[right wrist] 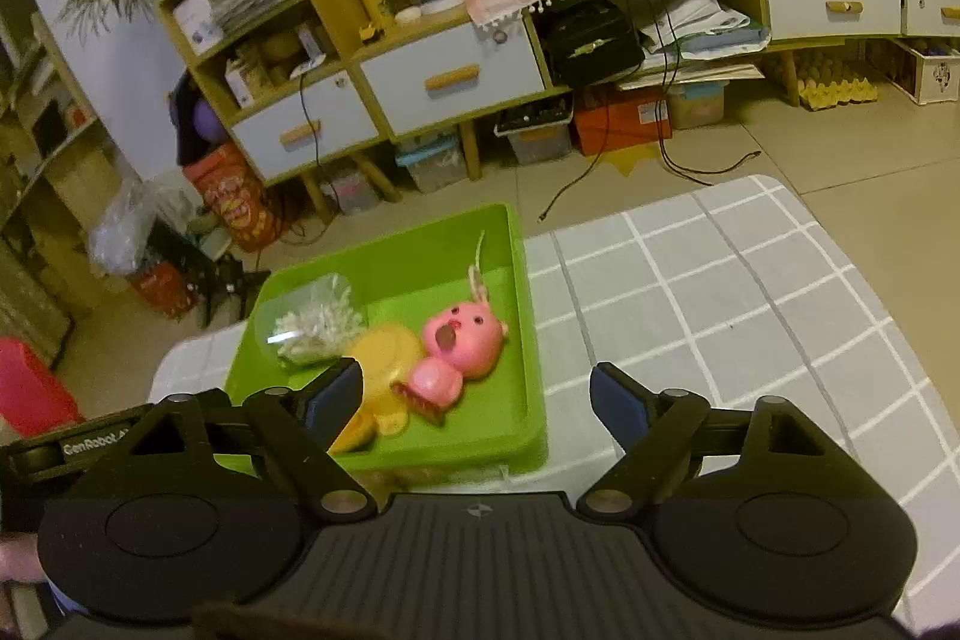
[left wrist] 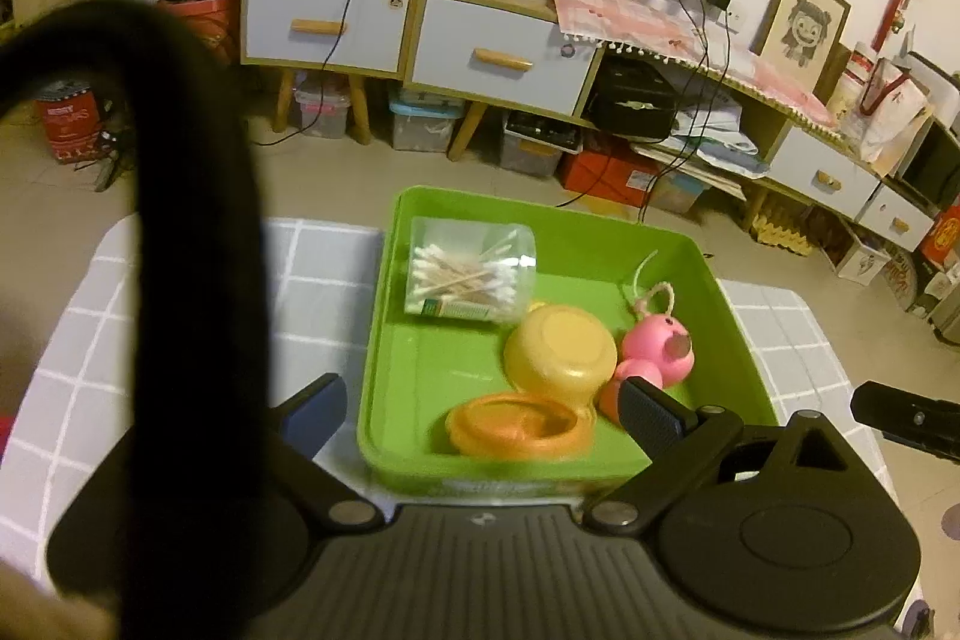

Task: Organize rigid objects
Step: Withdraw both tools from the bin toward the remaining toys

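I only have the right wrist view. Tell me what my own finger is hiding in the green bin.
Observer: An orange round lid lies flat by the near wall of the green bin, against the yellow bowl.
Operator: Report the left gripper.
Observer: The left gripper is open, with nothing between its fingers, and is aimed into the bin.
Operator: Describe the swab jar.
Observer: The clear jar of cotton swabs lies on its side in the bin's far left corner, apart from the lid.
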